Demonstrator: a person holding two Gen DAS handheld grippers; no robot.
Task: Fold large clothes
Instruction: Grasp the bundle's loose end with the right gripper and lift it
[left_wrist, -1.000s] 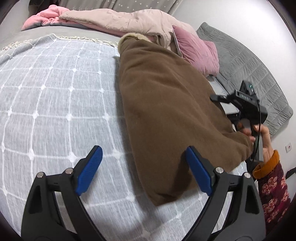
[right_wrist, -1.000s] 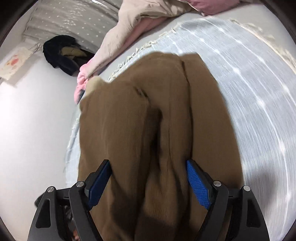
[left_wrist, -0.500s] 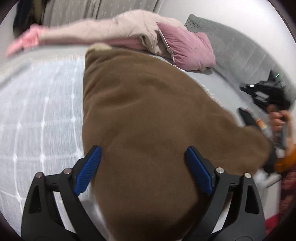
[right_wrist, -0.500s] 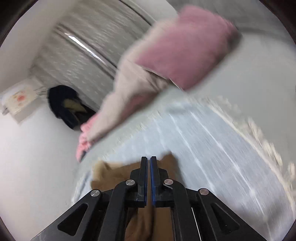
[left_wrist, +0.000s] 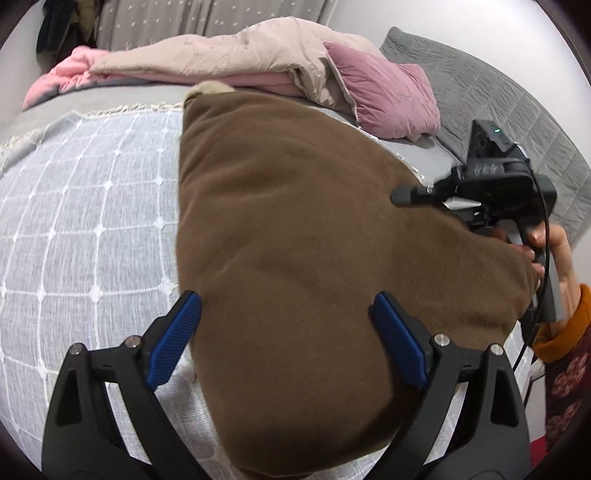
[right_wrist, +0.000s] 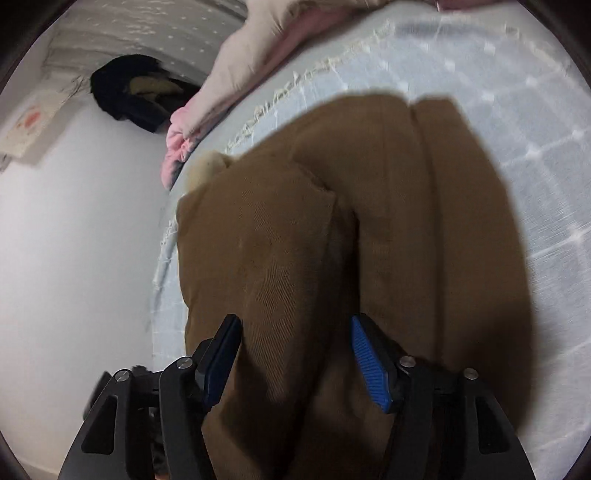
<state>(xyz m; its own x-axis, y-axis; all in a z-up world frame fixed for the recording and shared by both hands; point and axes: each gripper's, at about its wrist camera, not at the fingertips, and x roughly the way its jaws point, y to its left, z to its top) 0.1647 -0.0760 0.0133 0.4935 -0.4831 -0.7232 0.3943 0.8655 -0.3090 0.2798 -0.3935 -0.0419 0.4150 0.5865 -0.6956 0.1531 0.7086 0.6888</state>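
Observation:
A large brown garment (left_wrist: 295, 229) lies folded lengthwise on the white checked bedspread (left_wrist: 81, 221), its pale fleece collar (left_wrist: 208, 88) at the far end. My left gripper (left_wrist: 288, 339) stands open just above the garment's near end, with nothing pinched between its blue pads. My right gripper (right_wrist: 295, 354) hovers over the garment's (right_wrist: 388, 221) right edge. Its jaws are opening, and a raised ridge of brown cloth runs between the pads. In the left wrist view the right gripper (left_wrist: 410, 194) is at the right, held by a hand in an orange cuff.
A beige and pink duvet (left_wrist: 229, 55) and a mauve pillow (left_wrist: 384, 99) are piled at the bed's far side. A grey quilted headboard (left_wrist: 491, 96) stands to the right. A dark coat (right_wrist: 136, 92) hangs on the white wall beyond the bed.
My right gripper was shut and tilted up toward the pillows half a second ago; now it is down over the brown garment with its jaws apart. My left gripper slid right over the garment.

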